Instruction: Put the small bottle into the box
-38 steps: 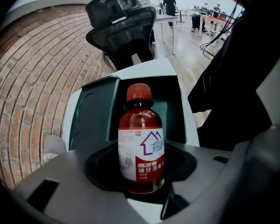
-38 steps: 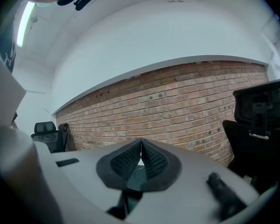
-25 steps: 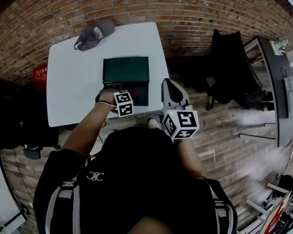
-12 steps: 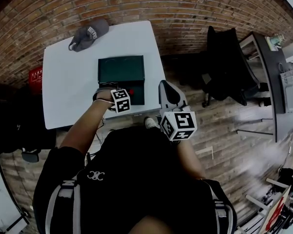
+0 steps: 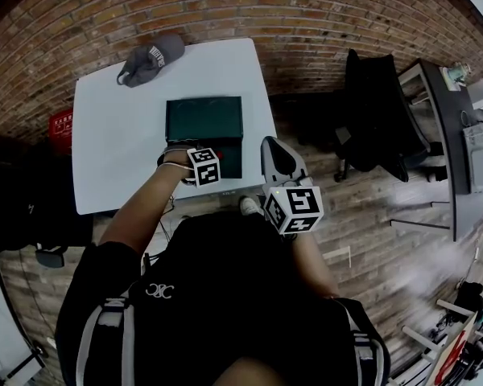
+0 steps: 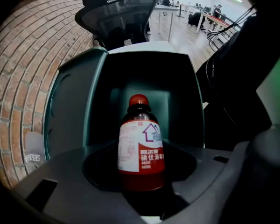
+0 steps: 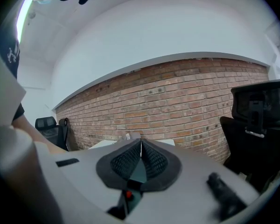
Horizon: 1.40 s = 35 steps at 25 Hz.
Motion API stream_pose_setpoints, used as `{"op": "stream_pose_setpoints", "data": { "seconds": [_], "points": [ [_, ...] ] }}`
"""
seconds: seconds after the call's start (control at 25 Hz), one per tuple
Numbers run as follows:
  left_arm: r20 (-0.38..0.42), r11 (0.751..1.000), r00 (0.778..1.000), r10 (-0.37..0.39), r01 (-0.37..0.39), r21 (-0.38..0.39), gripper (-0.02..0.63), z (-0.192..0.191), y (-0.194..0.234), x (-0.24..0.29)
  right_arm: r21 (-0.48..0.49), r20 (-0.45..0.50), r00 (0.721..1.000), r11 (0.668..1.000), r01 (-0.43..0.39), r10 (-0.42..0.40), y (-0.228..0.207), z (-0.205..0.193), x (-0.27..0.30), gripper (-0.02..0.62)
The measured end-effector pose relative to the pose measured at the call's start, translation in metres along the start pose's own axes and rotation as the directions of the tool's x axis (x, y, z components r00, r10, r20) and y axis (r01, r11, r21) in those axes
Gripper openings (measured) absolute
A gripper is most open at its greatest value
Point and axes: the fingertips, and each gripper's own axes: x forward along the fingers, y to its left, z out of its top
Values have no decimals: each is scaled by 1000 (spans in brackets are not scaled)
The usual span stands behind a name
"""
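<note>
A small brown bottle [image 6: 141, 141] with a red cap and a red and white label stands upright between the jaws of my left gripper [image 6: 141, 174]. The jaws are closing on its lower body. Behind it lies the dark green box [image 6: 177, 85], open, with its hollow inside facing me. In the head view the left gripper [image 5: 217, 154] hovers over the box [image 5: 204, 119] at its near right part, on the white table [image 5: 113, 151]. My right gripper [image 5: 275, 158] hangs off the table's right edge, its pads pressed together and empty [image 7: 141, 155].
A grey cap [image 5: 153, 56] lies at the table's far left corner. A red object [image 5: 64, 121] sits on the floor left of the table. A black office chair [image 5: 378, 111] stands to the right on the brick floor.
The head view has swung slightly. The left gripper stays over the near part of the box with the bottle in it. The right gripper holds its place.
</note>
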Motion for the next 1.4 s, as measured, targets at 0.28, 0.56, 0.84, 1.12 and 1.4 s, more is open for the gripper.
{"op": "stream_pose_setpoints", "data": {
  "seconds": [0.28,0.56,0.84,1.12,1.4],
  "points": [
    [28,1000,1000,-6,6,-23,202,-1,1,0,-6,-3,1000,1000,-11,11,1,2,8,29],
    [47,997,999,8,-4,-71,279,-11,-3,-8,-8,-11,999,999,-50,50,12,1,18,29],
    [176,975,980,95,-56,-216,240,-13,8,-45,-4,-24,994,995,-103,103,27,-4,28,29],
    [439,873,848,296,-53,-485,93,2,31,-107,-17,-25,986,986,-165,165,48,-3,38,29],
    [526,717,610,593,-102,-690,46,-12,56,-190,-35,-12,978,977,-210,209,71,1,50,29]
  ]
}}
